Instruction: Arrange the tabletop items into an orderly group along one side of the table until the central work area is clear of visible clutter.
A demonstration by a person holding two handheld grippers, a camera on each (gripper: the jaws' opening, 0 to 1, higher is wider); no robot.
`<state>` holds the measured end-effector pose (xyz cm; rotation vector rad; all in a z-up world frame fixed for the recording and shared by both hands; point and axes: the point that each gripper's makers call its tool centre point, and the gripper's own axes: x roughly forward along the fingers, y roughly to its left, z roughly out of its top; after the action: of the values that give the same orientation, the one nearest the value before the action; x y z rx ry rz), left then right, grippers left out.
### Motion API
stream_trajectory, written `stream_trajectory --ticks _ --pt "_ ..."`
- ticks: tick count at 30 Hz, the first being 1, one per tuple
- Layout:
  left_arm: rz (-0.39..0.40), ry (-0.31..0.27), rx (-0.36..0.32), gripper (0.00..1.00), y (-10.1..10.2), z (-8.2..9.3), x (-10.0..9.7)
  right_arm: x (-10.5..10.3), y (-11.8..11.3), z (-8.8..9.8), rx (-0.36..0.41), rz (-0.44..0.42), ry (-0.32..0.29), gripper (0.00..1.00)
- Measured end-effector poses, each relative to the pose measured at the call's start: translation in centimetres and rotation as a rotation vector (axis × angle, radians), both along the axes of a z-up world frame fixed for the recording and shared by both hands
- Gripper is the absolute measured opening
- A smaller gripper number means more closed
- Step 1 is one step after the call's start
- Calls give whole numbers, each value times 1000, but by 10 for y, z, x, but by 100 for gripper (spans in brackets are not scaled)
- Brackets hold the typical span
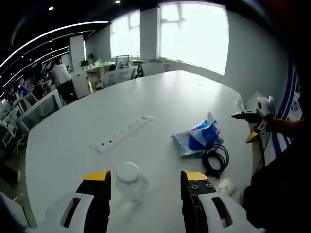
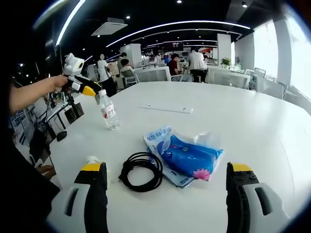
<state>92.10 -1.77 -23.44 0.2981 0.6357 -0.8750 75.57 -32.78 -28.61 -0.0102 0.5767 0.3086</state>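
A clear water bottle (image 1: 129, 178) with a white cap stands upright on the white table (image 1: 170, 92). My left gripper (image 1: 146, 175) is open, with one yellow-tipped jaw on each side of the bottle and a gap to both. The right gripper view shows the bottle (image 2: 109, 111) at the left, with the left gripper (image 2: 91, 91) by its cap. My right gripper (image 2: 166, 167) is open over a blue tissue pack (image 2: 189, 158) and a coiled black cable (image 2: 142, 171). A white power strip (image 2: 166, 108) lies further out.
A small crumpled white piece (image 2: 92, 160) lies by the table edge near the cable. Office chairs (image 1: 119, 74), desks and several people stand beyond the table's far side. Bright windows (image 1: 194, 34) fill the far wall. A person's arm (image 2: 34, 92) holds the left gripper.
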Motion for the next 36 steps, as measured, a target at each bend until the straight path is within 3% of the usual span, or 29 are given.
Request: stream_trajectory --ticks 6,9,16,20,24,26,29,36 --pt "87 -32 -45 72 5 -7 -27 3 3 2 12 15 1 100" --pt "133 0 -133 72 2 -7 -49 5 4 1 13 17 2 100" --pt "155 -3 -133 75 -1 -12 -95 9 10 2 5 40 2 100" --pt "187 -11 -181 81 -4 -6 -111 12 15 7 -5 50 -12 100" --pt "175 -8 -177 87 -1 -8 -120 14 23 15 -2 66 -29 100" --pt "190 23 -246 93 -9 -2 -128 14 23 16 -11 69 -34 100" --pt "196 -21 -232 100 -14 2 -135 14 24 17 -5 64 -37 100" --pt "146 -37 -240 100 -25 0 -142 4 34 10 -44 96 -17 100"
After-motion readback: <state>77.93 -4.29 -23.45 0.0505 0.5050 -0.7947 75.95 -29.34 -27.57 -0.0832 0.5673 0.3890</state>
